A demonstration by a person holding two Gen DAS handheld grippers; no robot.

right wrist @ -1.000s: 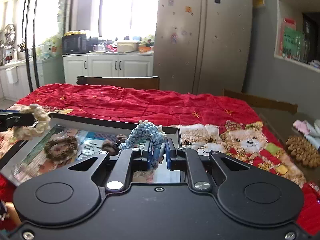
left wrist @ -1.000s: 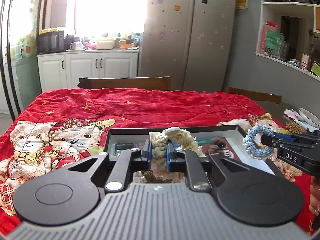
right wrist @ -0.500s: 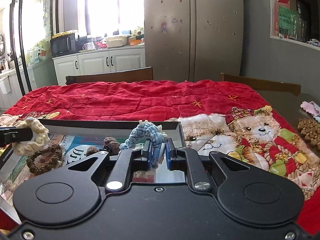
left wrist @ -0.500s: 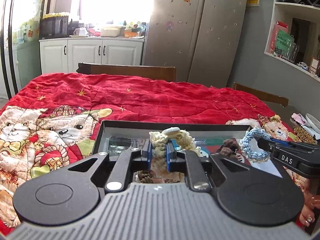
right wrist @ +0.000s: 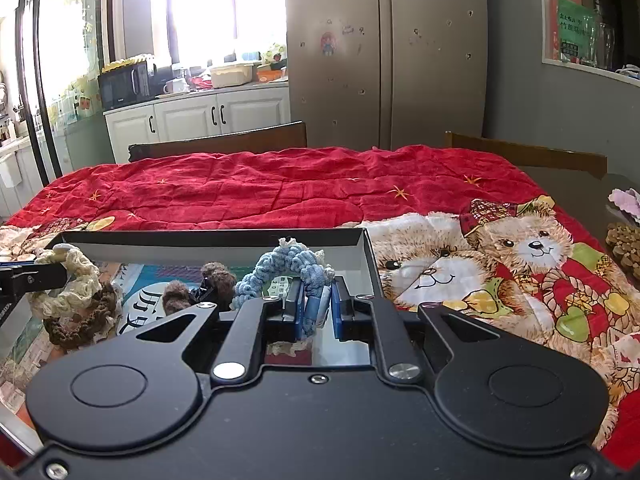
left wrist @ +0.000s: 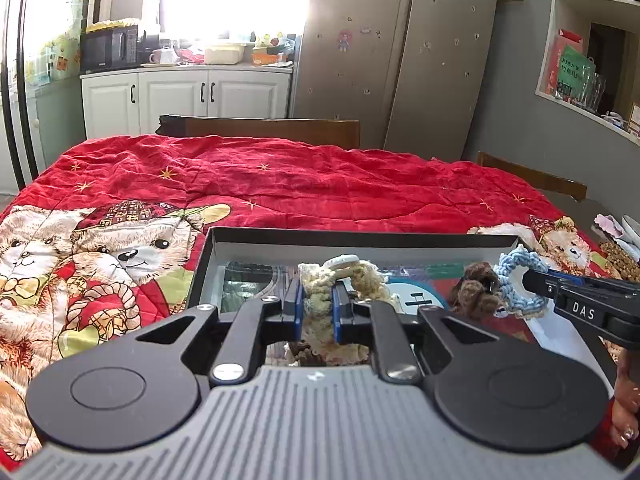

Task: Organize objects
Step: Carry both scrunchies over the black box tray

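Observation:
A shallow black box (left wrist: 360,238) (right wrist: 208,237) with a printed bottom lies on the red quilt. My left gripper (left wrist: 316,304) is shut on a cream knitted ring (left wrist: 320,280) just above the box's near part. In the right wrist view that cream ring (right wrist: 76,276) hangs at the left, over a brown ring (right wrist: 80,320). My right gripper (right wrist: 318,304) is shut on a blue knitted ring (right wrist: 288,264), held over the box's right part. The left wrist view shows this blue ring (left wrist: 516,280) at the right. A brown knitted piece (left wrist: 476,288) (right wrist: 216,280) rests inside the box.
The red quilt (left wrist: 300,184) with bear prints covers the table. Wooden chair backs (left wrist: 260,128) stand behind it, then a fridge and white cabinets. At the far right edge lie a brown knobbly item (right wrist: 624,244) and a pale pink piece (right wrist: 626,200). A hand (left wrist: 626,408) shows at the lower right.
Both grippers have sunk toward the box with their rings still held, and the box now sits larger and more central in each view. In the last half second little has shifted.

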